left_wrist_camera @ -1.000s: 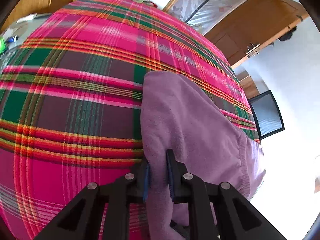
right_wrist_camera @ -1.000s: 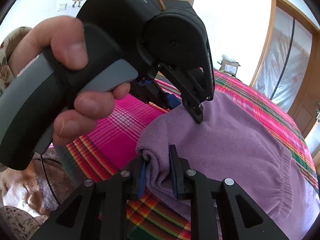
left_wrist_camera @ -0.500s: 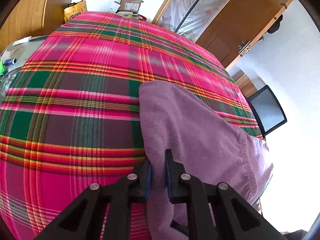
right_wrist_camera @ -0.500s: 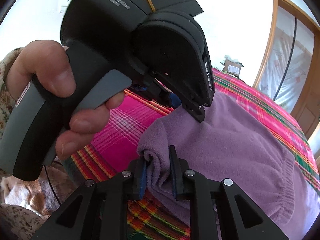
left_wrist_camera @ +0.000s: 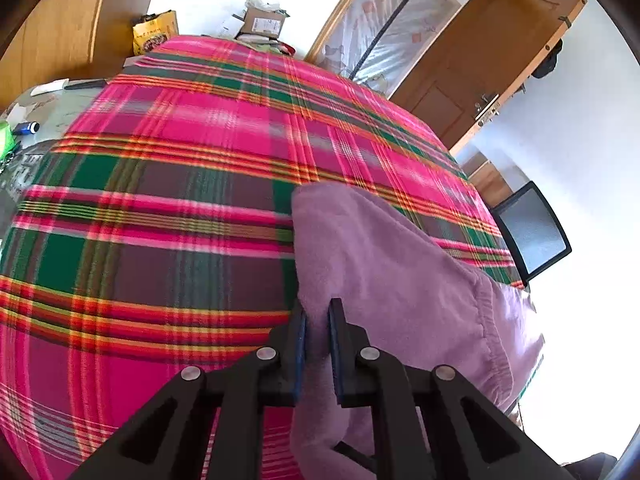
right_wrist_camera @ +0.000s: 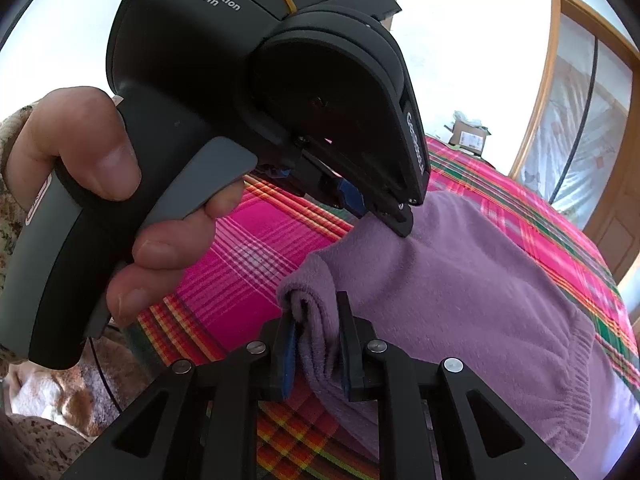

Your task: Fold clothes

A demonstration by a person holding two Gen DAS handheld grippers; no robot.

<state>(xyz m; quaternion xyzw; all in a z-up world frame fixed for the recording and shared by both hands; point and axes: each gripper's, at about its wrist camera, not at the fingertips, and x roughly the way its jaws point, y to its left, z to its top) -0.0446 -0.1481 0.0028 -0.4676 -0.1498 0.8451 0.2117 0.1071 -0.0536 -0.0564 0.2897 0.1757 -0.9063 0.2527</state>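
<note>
A purple fleece garment lies on a bed covered in pink, green and orange plaid, with its bulk toward the bed's right edge and some of it hanging over that edge. Both grippers hold it at the near end. The left gripper has its jaws narrowed onto a thin edge of the fleece. The right gripper is clamped on a thicker roll of several layers at the garment's near-left corner. A hand squeezes the left tool's trigger.

The garment runs away from both grippers, its long axis pointing toward the far right corner of the bed, and a ribbed hem curves across it partway along. The two grips sit close together along one short edge, the left one slightly farther in, so neither hand is clearly nearer to the rest of the cloth. My guess is that whatever comes next turns on carrying this held edge along that long axis. Whether this is a fold being made or a bundled piece being drawn out flat, I cannot tell from how it lies.

The left tool's housing reads "Data Acquisition System" in pale letters. A second word on its side rim is too dark to read. A yellow box and a cardboard box beyond the far edge carry print too small to make out.
</note>
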